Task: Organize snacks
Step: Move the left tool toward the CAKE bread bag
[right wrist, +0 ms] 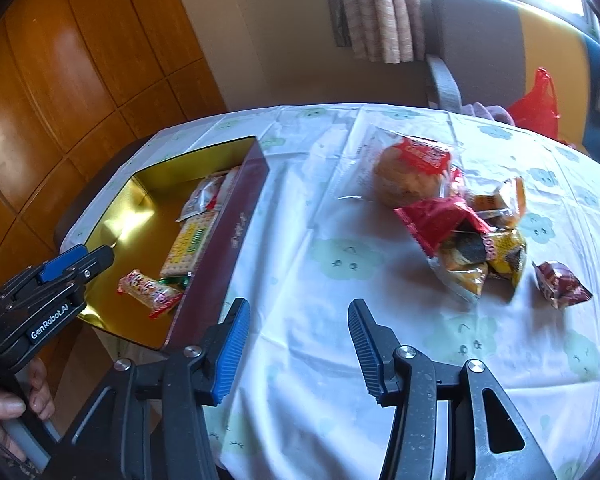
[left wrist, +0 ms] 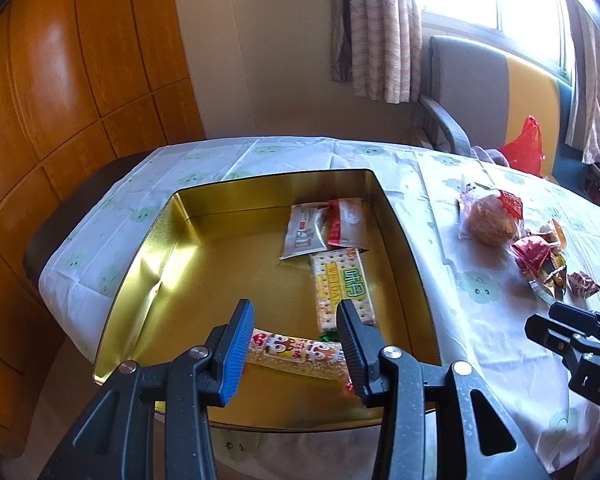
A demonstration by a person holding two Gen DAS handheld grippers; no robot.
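Observation:
A gold-lined tin box [left wrist: 168, 264] sits on the table's left side; it also shows in the right wrist view [right wrist: 220, 240]. Inside lie a cracker pack [left wrist: 342, 288], a grey sachet [left wrist: 304, 232], a red sachet [left wrist: 342, 224] and a long snack bar [left wrist: 296, 354]. My left gripper [left wrist: 296, 344] is open and empty, hovering just above the snack bar. My right gripper [right wrist: 300, 344] is open and empty over bare tablecloth, right of the box. A pile of loose snacks [right wrist: 468, 236] with a wrapped bun [right wrist: 408, 180] lies ahead of it.
A small dark red packet [right wrist: 562, 284] lies apart at the right. A red plastic bag [right wrist: 538, 100] and a grey chair [right wrist: 472, 40] stand beyond the table's far edge. Wooden cabinets [left wrist: 60, 100] are on the left. A white patterned cloth [right wrist: 320, 280] covers the table.

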